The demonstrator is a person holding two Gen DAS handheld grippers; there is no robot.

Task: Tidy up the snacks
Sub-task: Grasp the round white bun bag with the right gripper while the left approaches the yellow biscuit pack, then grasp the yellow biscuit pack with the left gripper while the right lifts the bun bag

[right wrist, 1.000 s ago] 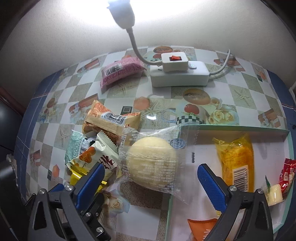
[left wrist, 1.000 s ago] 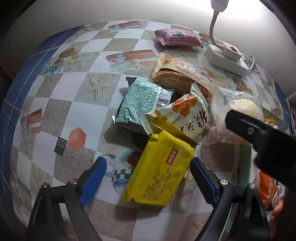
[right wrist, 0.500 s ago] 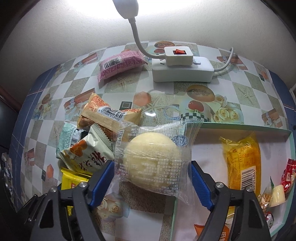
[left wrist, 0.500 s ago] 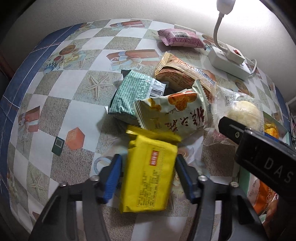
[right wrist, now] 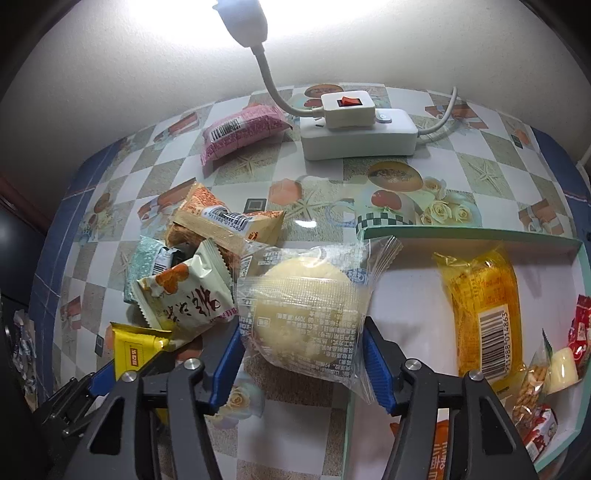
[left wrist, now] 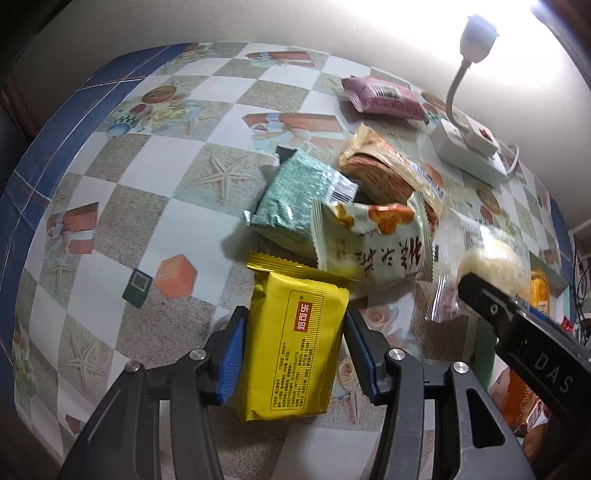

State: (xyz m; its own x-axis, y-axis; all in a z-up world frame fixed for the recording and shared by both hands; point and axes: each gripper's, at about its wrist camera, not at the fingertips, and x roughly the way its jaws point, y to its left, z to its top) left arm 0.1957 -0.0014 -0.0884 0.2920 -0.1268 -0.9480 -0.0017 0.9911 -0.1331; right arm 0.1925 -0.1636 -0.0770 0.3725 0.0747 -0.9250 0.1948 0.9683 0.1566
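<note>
A white gooseneck plug-in lamp (right wrist: 243, 18) blows out the pale wall behind it; glare spots the glossy checkered tablecloth (right wrist: 306, 224) — fisheye bending and dark vignetting crowd the corners; packets cast soft shadows.

Hidden and cut-off parts around the box

The box (right wrist: 480, 236) runs past the picture's lower edge; an orange packet (right wrist: 441, 446) inside it hides partly behind the right gripper (right wrist: 301, 360). Print on the bun wrapper (right wrist: 306, 291), overlapping the box's left wall, is too small to read.
</note>
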